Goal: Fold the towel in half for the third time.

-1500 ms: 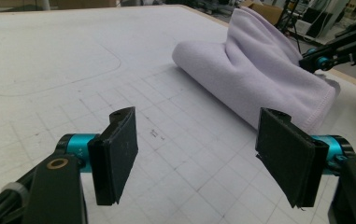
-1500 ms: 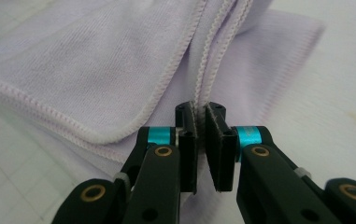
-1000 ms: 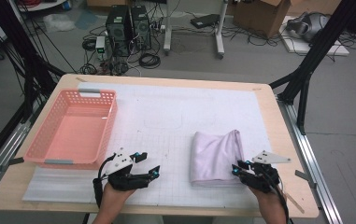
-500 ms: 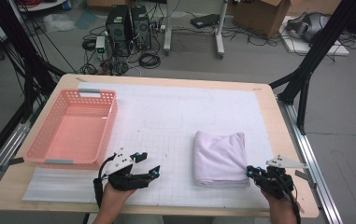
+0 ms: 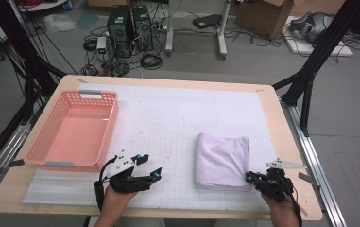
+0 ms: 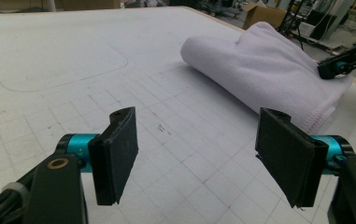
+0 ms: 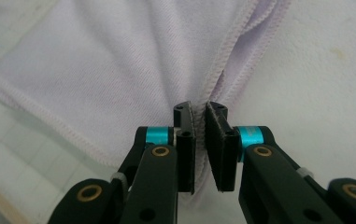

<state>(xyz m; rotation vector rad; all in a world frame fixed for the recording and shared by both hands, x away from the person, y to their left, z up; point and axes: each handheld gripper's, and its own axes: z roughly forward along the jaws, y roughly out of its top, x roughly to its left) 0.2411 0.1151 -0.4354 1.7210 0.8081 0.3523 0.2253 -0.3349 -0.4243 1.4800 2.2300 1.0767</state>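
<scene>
A pale lilac towel lies folded flat on the white gridded mat, right of centre. My right gripper sits at its near right corner. In the right gripper view the jaws stand almost together with the towel's stitched hem pinched between the pads. They have just closed hard and then eased a touch apart. My left gripper rests low on the mat to the towel's left, open wide with nothing between its pads. The left gripper view shows the towel ahead and the right gripper's tip at its far side.
An empty pink plastic basket stands on the table's left side. The white mat covers most of the wooden tabletop. Black frame legs, computers and cables stand on the floor beyond the far edge.
The towel's raised right part has been laid down, so it now lies as a flat folded rectangle. My right gripper moved to the right, to the towel's near right corner. The left gripper kept still.
</scene>
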